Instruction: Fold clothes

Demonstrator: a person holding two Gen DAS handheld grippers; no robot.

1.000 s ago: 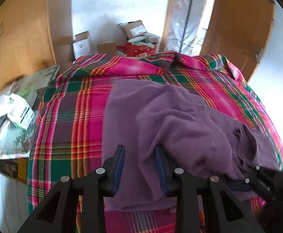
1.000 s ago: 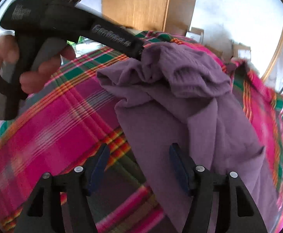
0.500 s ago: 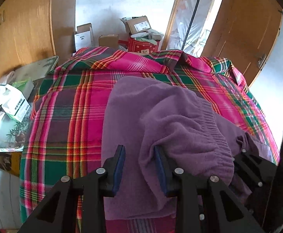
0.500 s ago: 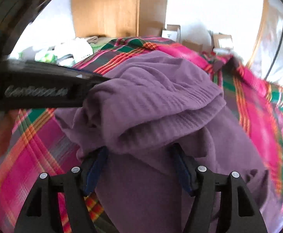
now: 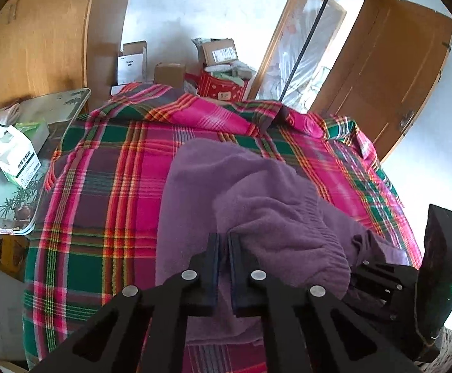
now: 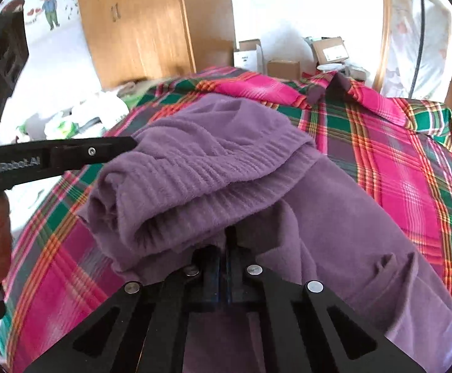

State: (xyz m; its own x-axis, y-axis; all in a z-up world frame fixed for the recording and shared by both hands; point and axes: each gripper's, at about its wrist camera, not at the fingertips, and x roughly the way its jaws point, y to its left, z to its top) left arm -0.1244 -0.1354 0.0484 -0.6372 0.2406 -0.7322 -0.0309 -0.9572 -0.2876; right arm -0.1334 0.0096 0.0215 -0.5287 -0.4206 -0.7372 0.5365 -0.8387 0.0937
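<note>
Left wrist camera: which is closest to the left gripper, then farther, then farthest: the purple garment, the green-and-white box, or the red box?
1. purple garment, right at the left gripper.
2. green-and-white box, off to the left.
3. red box, beyond the bed's far edge.

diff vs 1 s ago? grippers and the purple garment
Both grippers went from open to shut: the left gripper and the right gripper each closed on the ribbed hem of the purple garment, which is now bunched and folded over itself. The plaid cloth underneath stayed put.
</note>
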